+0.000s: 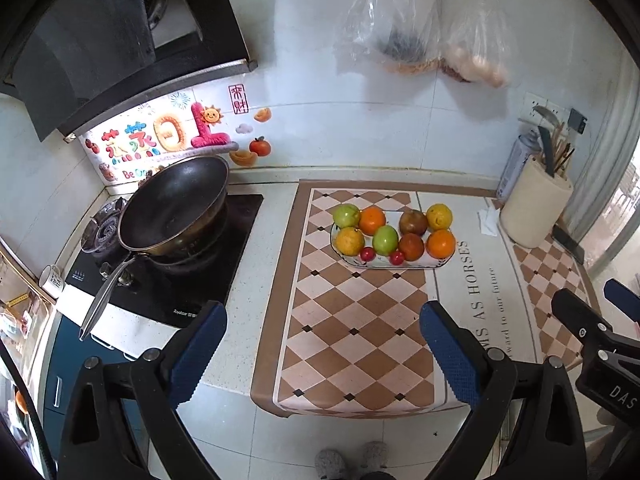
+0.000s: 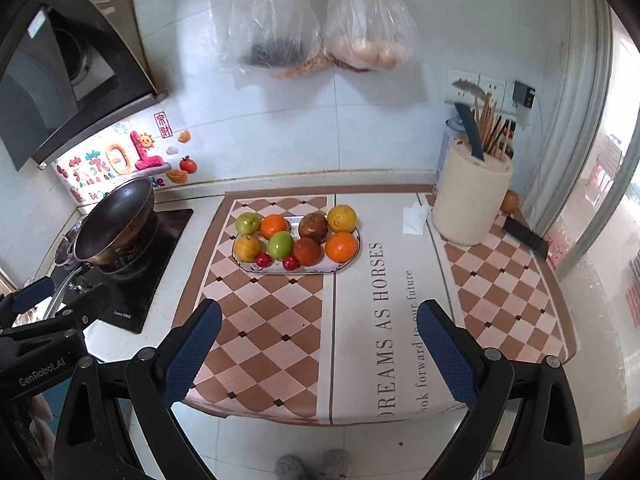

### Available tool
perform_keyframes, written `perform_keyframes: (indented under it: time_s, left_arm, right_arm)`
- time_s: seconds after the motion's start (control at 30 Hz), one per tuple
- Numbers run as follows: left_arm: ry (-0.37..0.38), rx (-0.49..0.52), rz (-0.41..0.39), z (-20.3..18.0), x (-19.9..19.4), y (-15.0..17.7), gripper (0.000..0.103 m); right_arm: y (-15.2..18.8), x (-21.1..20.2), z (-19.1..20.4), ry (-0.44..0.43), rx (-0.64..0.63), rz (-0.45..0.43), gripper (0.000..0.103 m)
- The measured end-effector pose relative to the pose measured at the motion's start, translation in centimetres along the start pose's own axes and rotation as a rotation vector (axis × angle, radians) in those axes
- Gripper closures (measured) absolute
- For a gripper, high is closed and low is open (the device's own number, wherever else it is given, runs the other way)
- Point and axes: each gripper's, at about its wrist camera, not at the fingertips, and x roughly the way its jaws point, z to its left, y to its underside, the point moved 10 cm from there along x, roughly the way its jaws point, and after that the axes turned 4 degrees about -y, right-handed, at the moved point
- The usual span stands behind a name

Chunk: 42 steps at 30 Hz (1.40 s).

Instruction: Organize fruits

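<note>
From the left wrist view, the left gripper hovers above the near edge of the counter, jaws spread wide and empty. The fruits sit well ahead on an oblong plate resting on the checkered mat: two neat rows of green, orange, yellow and dark red fruit, with two small red ones at the front rim. A wok sits tilted on the stove to the left.

From the right wrist view, the right gripper hangs back likewise, jaws spread and holding nothing. The plate lies ahead and slightly left; a knife block stands to the right, clear of it. The tidy rows suggest the sorting is largely complete.
</note>
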Motion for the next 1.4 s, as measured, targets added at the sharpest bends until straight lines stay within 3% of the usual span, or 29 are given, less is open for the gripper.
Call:
perform_keyframes:
  time_s: [0.4,1.4]
  left_arm:
    - [-0.013,0.008,0.048,-1.1,3.4,-0.5,0.004]
    - [-0.005,-0.007,0.021,-1.7,2.2,-0.8,0.004]
  right_arm:
    - [0.2,3.4,-1.4,0.013,0.005,0.054,0.003]
    - [-0.6,1.6,-2.1,0.032,-0.021,0.019,0.003]
